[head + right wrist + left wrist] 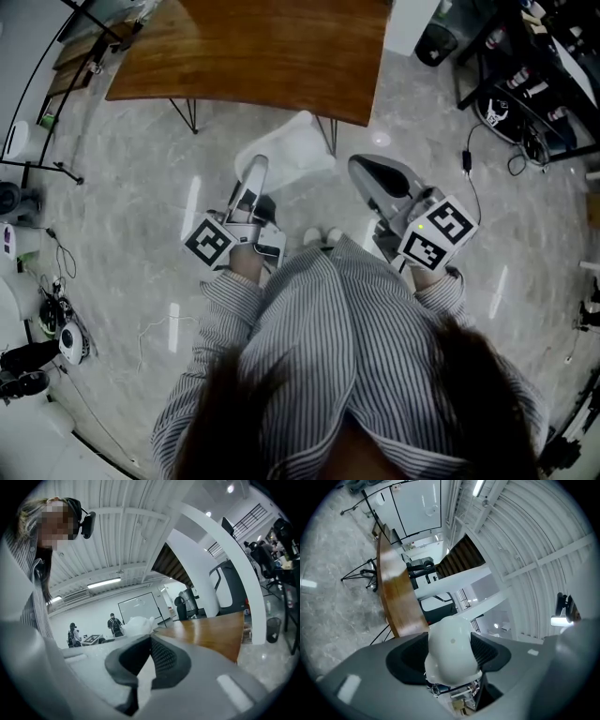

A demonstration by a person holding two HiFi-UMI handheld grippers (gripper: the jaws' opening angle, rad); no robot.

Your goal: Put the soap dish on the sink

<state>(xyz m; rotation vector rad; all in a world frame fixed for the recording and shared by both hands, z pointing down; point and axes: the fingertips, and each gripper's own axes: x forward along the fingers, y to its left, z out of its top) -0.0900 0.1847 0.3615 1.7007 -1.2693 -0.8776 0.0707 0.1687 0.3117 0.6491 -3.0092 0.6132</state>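
Soap dish (pixel 286 150): in the left gripper's grasp, held in the air above the floor, just near of the wooden table's near edge, in front of the person.
Progress: the dish is picked up and being carried. No sink shows in any view, so I judge that the whole placing step is yet to be done: find the sink, bring the dish over it, set it down and let go.
Look of the dish: white, smooth and glossy. From the left gripper view it reads as a rounded, domed shell with one small dimple. From the head view it is a broad, pale, shallow shape. Its underside is hidden.
Left gripper (pixel 255 178): jaws spread wide, with both dark pads pressing on opposite sides of the dish. It points level, towards the table.
Right gripper (pixel 375 178): to the right of the dish and apart from it. Its fingertips meet, nothing is between them, and it also points level.
Wooden table (pixel 253 47): far side of the scene, brown top on thin dark legs, nothing on the part in view.
Floor (pixel 141 216): pale grey marbled tiles, with cables and stands at the left and right edges.
Person: striped shirt (pixel 328 337) fills the near part of the head view.
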